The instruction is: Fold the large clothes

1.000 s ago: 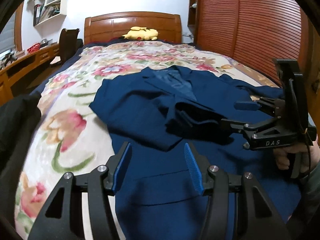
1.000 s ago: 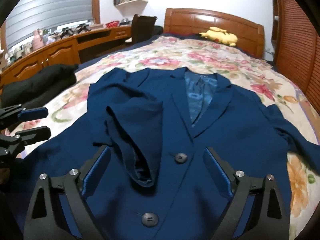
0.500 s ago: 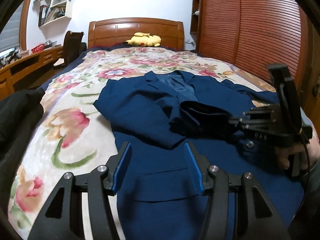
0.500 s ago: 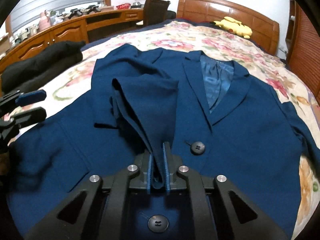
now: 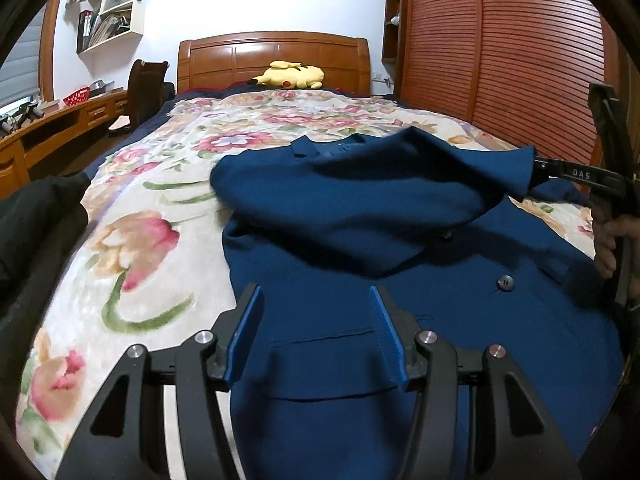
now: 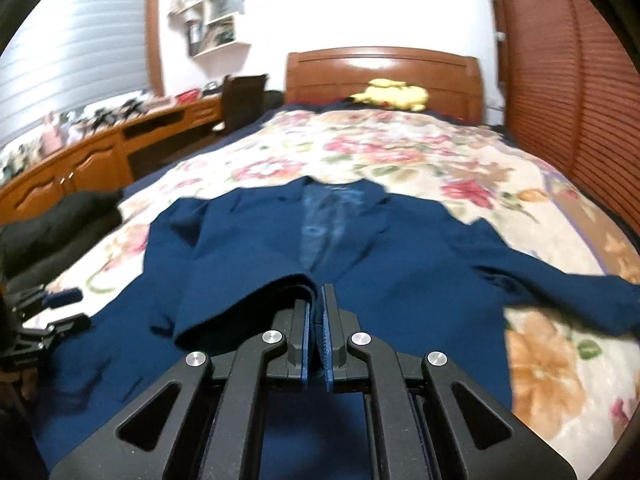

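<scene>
A dark blue jacket (image 5: 400, 320) lies face up on the floral bedspread (image 5: 132, 240). One sleeve (image 5: 380, 200) is raised off the jacket's front and stretched toward the right. My right gripper (image 6: 318, 312) is shut on that sleeve's cuff; in the left wrist view the right gripper (image 5: 538, 168) sits at the far right edge, held by a hand (image 5: 608, 240). My left gripper (image 5: 316, 300) hovers open over the jacket's lower front, nothing between its pads. In the right wrist view the left gripper (image 6: 76, 308) is at the left edge. The jacket's other sleeve (image 6: 560, 292) lies spread out to the right.
A black garment (image 5: 32, 232) is heaped at the bed's left edge. A yellow plush toy (image 5: 288, 76) rests by the wooden headboard (image 5: 272, 52). A wooden desk (image 6: 80, 168) and a chair (image 5: 146, 92) stand on the left, slatted wardrobe doors (image 5: 520, 60) on the right.
My right gripper went from open to shut on the folded sleeve's cuff, then lifted it and drew it rightward across the jacket. The left gripper stayed put, open.
</scene>
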Demonstrator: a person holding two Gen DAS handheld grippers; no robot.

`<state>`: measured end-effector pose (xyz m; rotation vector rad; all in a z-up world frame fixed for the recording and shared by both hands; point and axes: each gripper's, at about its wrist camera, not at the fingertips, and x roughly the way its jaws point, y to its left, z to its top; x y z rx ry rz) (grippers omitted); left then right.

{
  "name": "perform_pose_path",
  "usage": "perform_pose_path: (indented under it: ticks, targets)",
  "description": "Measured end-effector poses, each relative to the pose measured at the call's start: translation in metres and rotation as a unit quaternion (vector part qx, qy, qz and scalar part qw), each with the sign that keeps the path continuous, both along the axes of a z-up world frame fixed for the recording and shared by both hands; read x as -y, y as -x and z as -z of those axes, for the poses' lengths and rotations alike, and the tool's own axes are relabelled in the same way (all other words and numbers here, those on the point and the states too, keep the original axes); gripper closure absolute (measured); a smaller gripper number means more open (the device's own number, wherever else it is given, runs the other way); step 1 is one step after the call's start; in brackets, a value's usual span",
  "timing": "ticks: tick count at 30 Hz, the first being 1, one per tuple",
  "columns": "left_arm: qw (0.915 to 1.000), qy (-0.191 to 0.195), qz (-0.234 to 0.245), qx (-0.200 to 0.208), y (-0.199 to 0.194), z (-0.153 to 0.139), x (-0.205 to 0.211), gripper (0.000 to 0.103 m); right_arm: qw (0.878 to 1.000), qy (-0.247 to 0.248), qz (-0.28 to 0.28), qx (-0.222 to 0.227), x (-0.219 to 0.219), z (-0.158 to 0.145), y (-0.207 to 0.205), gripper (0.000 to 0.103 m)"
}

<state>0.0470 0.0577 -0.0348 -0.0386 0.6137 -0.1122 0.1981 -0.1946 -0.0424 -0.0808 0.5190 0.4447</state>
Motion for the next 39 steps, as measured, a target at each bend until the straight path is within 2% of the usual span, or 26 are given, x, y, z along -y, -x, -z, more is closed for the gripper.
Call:
perform_pose_path:
  ticks: [10, 15, 18, 20, 22, 25, 27, 30, 37, 39]
  targets:
    - [1.0000, 0.000, 0.001, 0.002, 0.000, 0.000, 0.001, 0.049, 0.992, 0.005, 0.122, -0.039, 0.071, 0.016, -0.027, 0.100]
    - [1.0000, -0.001, 0.000, 0.004, 0.001, -0.001, 0.001, 0.049, 0.991, 0.001, 0.119, -0.066, 0.084, 0.025, -0.025, 0.098]
    - [1.0000, -0.002, 0.001, 0.005, 0.000, -0.002, 0.000, 0.049, 0.990, 0.016, 0.122, -0.068, 0.086, 0.025, -0.010, 0.087]
    - [1.0000, -0.003, 0.001, 0.005, 0.001, -0.001, 0.001, 0.049, 0.990, 0.021, 0.124, -0.061, 0.086, 0.024, -0.003, 0.057]
    - [1.0000, -0.006, 0.003, 0.004, 0.002, -0.002, 0.003, 0.049, 0.991, 0.030, 0.119, -0.057, 0.083, 0.021, 0.002, 0.049]
    - [0.9999, -0.010, 0.005, 0.005, 0.001, -0.003, 0.005, 0.049, 0.994, 0.037, 0.092, -0.051, 0.070, 0.015, 0.004, 0.049]
    - [0.9999, -0.013, 0.006, 0.007, 0.001, -0.003, 0.007, 0.049, 0.994, 0.059, 0.071, -0.051, 0.054, 0.016, 0.001, 0.048]
    - [0.9998, -0.014, 0.008, 0.010, 0.002, -0.004, 0.007, 0.049, 0.991, 0.112, 0.043, -0.062, 0.025, 0.026, -0.011, 0.048]
    - [0.9998, -0.009, 0.010, 0.012, 0.003, -0.004, 0.007, 0.049, 0.976, 0.184, -0.002, -0.117, -0.009, 0.064, -0.039, 0.048]
    - [0.9998, -0.009, 0.011, 0.011, 0.002, -0.004, 0.007, 0.049, 0.971, 0.204, -0.003, -0.124, -0.009, 0.071, -0.044, 0.062]
